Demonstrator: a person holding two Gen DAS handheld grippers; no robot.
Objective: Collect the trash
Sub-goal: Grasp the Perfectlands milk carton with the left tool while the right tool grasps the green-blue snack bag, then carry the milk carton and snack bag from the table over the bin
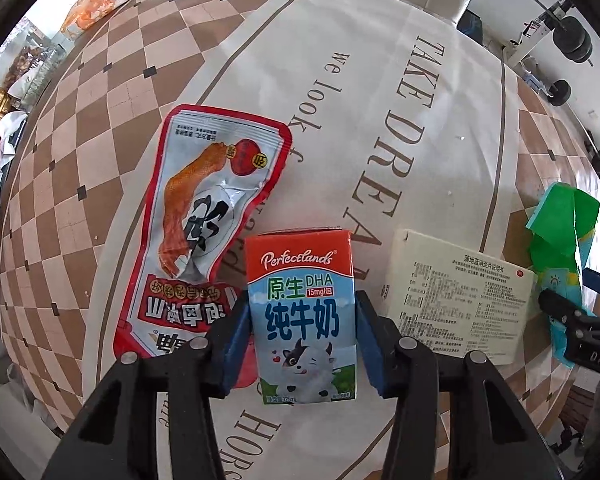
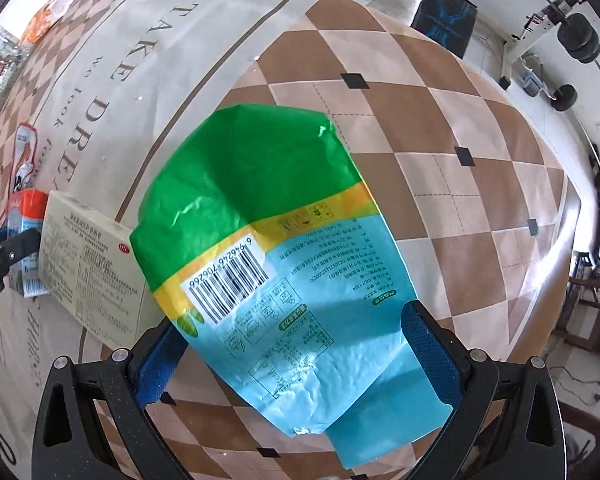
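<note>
Left wrist view puts the milk carton (image 1: 302, 320) right between my left gripper (image 1: 300, 340) fingers, standing on the printed tablecloth (image 1: 380, 80). The blue pads (image 1: 236, 344) sit flush against both side walls, so I read the jaws as pinching the carton at mid-height. It is a small stiff box; whether it is empty I cannot tell, so I would squeeze gently, since thin card walls buckle if drained. The flat side faces are the right place to hold.

Touching it on the left lies a red snack pouch (image 1: 196, 232), flat, crinkled foil, light and slippery; an edge pinch would suit it. A cream medicine box (image 1: 460, 296) lies just to the carton's right, rigid and easy.

From the right wrist, the right gripper (image 2: 296, 344) stands spread wide over the green and blue wrapper (image 2: 268, 248), which lies crumpled on the checked part of the cloth. The wrapper runs between the fingers, but I see no pad pressing it yet. It is soft, glossy film, nearly weightless, likely to slide or fold; I would close on the blue lower half where it bunches.

Hard to judge: the carton's base is hidden behind my own fingers, the wrapper's near end is cut off by the gripper body, and no bin shows in either view.
</note>
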